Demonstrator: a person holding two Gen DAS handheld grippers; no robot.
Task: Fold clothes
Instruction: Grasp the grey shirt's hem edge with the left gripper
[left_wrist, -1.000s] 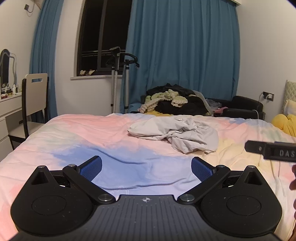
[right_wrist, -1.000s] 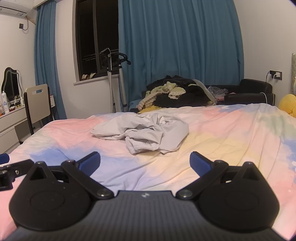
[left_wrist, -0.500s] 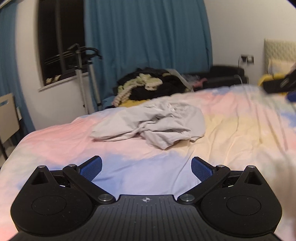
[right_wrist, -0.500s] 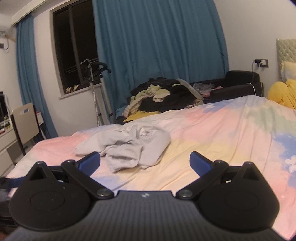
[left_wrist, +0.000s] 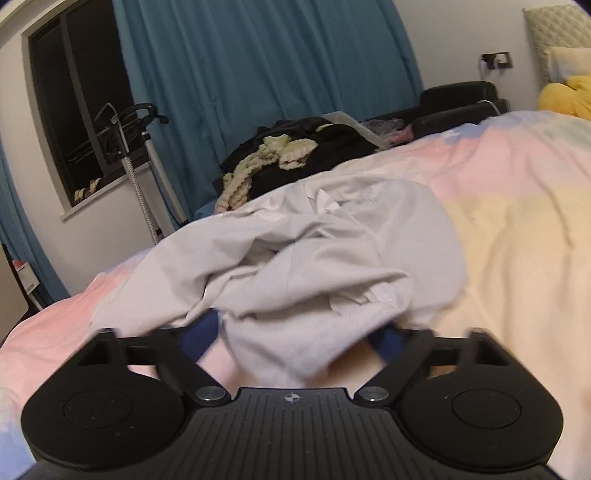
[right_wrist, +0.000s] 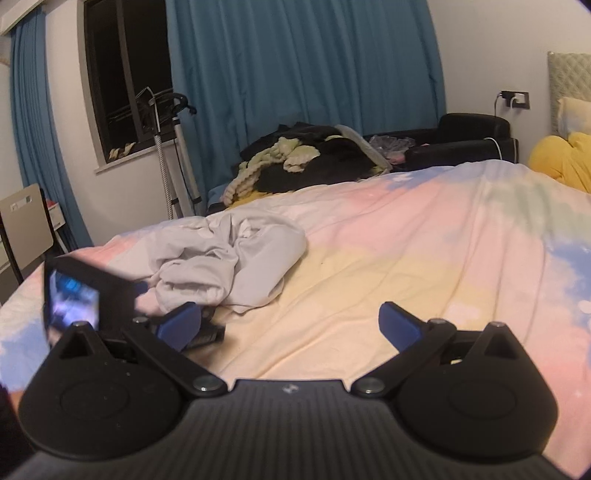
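A crumpled light grey garment (left_wrist: 303, 258) lies on the pastel bedspread (left_wrist: 517, 229). My left gripper (left_wrist: 293, 338) is open, its jaws wide apart on either side of the garment's near edge, which hangs between the blue fingertips (left_wrist: 197, 332) and partly hides them. In the right wrist view the same garment (right_wrist: 221, 258) lies left of centre. My right gripper (right_wrist: 290, 323) is open and empty above the bare yellow part of the bedspread (right_wrist: 406, 258), to the right of the garment. The left gripper's body (right_wrist: 85, 291) shows at the garment's near left edge.
A pile of dark and pale green clothes (right_wrist: 306, 162) lies behind the bed, before blue curtains (right_wrist: 295, 62). A black armchair (right_wrist: 465, 140) stands at right, a yellow cushion (right_wrist: 561, 158) at the headboard. A garment steamer (right_wrist: 166, 147) and a chair (right_wrist: 26, 229) stand at left.
My left gripper has moved forward to the garment, whose near edge now sits between its open jaws. My right gripper has shifted right and closer to the bed. Both stayed open.
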